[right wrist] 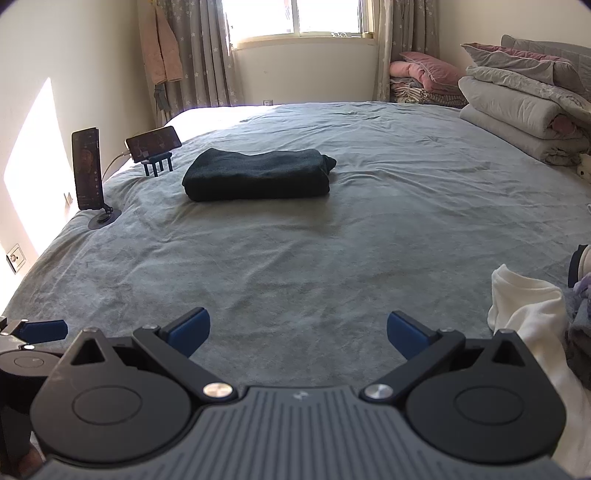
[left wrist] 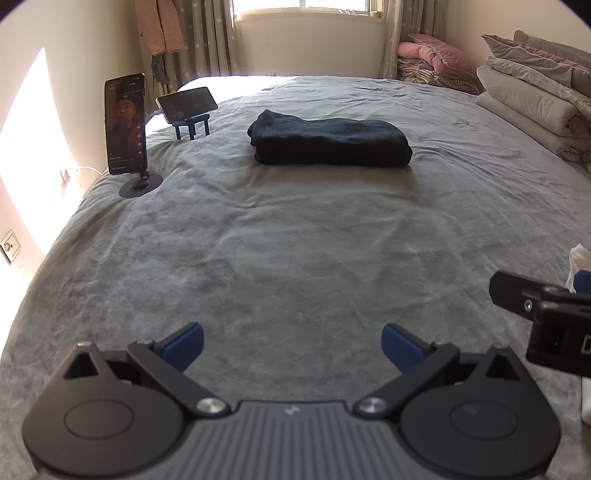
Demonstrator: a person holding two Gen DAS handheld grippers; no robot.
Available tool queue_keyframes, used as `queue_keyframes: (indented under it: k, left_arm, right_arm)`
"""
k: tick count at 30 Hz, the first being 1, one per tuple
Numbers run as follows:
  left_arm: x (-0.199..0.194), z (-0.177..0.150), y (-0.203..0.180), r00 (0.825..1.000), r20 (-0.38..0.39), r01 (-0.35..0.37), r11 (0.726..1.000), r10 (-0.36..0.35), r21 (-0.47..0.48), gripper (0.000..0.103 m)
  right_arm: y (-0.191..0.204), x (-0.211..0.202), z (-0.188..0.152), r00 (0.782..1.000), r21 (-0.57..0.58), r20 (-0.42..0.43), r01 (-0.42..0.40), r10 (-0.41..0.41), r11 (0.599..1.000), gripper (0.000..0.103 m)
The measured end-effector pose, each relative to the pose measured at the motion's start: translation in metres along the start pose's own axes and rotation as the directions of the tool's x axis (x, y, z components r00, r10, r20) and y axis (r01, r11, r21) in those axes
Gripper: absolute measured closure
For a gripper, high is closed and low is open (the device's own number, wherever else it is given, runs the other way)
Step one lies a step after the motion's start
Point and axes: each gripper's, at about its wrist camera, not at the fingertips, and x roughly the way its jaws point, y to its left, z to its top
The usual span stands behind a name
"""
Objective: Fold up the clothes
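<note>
Grippers, your left gripper [left wrist: 292, 345] and right gripper [right wrist: 298, 334], hover spread wide, empty, over the bed [left wrist: 295, 240]; white garment [right wrist: 524, 306] is cut off at its right edge.

Light: daylight from the window [right wrist: 295, 16] ahead of you, blown out | Glare: sun patch washes the left wall [left wrist: 26, 155] | Focus: sharp mid-frame | Edges: fisheye bending, dark vignette corners.

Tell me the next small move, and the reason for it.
Probably swing the right gripper toward the white garment at the right. Both grippers are open and empty, the dark garment already lies folded, and the white one sits crumpled.
</note>
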Motion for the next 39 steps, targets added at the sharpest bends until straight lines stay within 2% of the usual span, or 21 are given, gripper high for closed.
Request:
queue_keyframes:
  k: [39]
  left_arm:
    - [-0.0006, -0.0025, -0.0029, 1.000, 0.012, -0.025, 0.999, 0.025, 0.031, 0.000]
  right_arm:
    - [0.0037, 0.0016, 0.0004, 1.000, -0.011, -0.006, -0.014, 0.014, 1.000, 0.000]
